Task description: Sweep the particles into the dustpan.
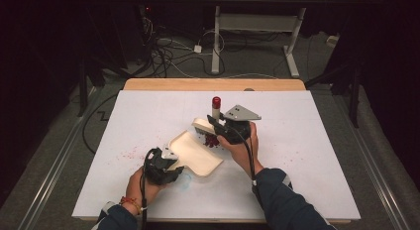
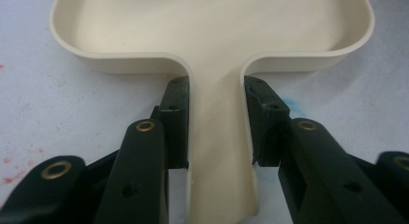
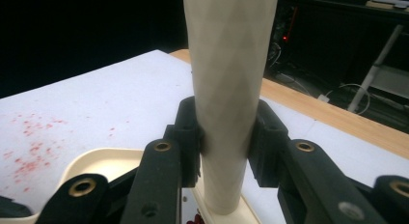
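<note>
- Holding, left side: my left gripper (image 1: 166, 160) is clamping its jaws on the narrow handle of the cream dustpan (image 1: 195, 153), one pad against each handle wall in the left gripper view (image 2: 218, 137); the pan is resting on the white table cover (image 1: 307, 141), its open tray pointing away from me.
- Holding, right side: my right gripper (image 1: 220, 127) is gripping the cream handle of a brush (image 1: 214, 113), jaws pressed to either side of the shaft (image 3: 226, 89); the handle is standing nearly upright, red cap uppermost.
- Locating the work: the brush head is sitting just at the far lip of the dustpan, with a small dark red pile of crumbs (image 1: 212, 141) touching it there.
- Noting residue: faint red specks (image 1: 130, 153) are lying on the cover to the left of the pan.
- Judging the step: I am, as I read it, sweeping the red crumbs into the pan, with the pile at the lip and not yet inside.
- Judging the next move: it is calling for a short stroke toward the tray while my left side is keeping the lip flat against the cover, lest crumbs slip beneath.
</note>
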The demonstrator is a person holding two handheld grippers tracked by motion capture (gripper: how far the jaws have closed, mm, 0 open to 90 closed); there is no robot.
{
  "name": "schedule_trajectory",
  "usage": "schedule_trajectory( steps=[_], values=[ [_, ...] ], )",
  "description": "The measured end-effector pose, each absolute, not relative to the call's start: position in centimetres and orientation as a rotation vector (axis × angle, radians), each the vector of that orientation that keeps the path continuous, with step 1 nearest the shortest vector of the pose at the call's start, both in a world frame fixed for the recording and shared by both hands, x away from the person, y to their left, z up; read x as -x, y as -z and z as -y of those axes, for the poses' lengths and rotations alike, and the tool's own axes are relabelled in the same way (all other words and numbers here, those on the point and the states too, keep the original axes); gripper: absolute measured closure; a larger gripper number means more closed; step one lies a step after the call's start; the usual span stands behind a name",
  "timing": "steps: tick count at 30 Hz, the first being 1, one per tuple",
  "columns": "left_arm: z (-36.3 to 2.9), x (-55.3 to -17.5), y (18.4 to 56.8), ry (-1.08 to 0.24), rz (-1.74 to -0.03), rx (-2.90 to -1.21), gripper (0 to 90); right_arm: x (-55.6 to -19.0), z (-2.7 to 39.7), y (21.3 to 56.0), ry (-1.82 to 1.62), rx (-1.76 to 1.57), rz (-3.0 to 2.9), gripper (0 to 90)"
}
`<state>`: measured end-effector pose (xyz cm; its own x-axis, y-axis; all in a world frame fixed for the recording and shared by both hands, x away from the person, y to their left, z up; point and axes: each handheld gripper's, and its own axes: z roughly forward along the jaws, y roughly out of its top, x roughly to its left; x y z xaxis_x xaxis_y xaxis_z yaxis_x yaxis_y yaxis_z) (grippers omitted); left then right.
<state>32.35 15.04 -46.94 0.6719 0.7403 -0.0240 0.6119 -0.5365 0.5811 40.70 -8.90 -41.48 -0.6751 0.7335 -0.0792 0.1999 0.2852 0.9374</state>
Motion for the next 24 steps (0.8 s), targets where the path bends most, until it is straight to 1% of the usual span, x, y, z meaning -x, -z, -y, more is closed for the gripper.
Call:
schedule_trajectory(
  steps=[12,24],
  values=[
    [-13.8,-33.3,47.4,-0.301,-1.067,-2.332,63.7,-38.6,8.0,41.6,-1.406,-0.828,-2.049,69.6],
    [-13.9,-33.4,47.3,-0.308,-1.050,-2.340,63.7,-36.2,6.8,41.3,-1.439,-0.788,-2.081,69.9]
  ],
)
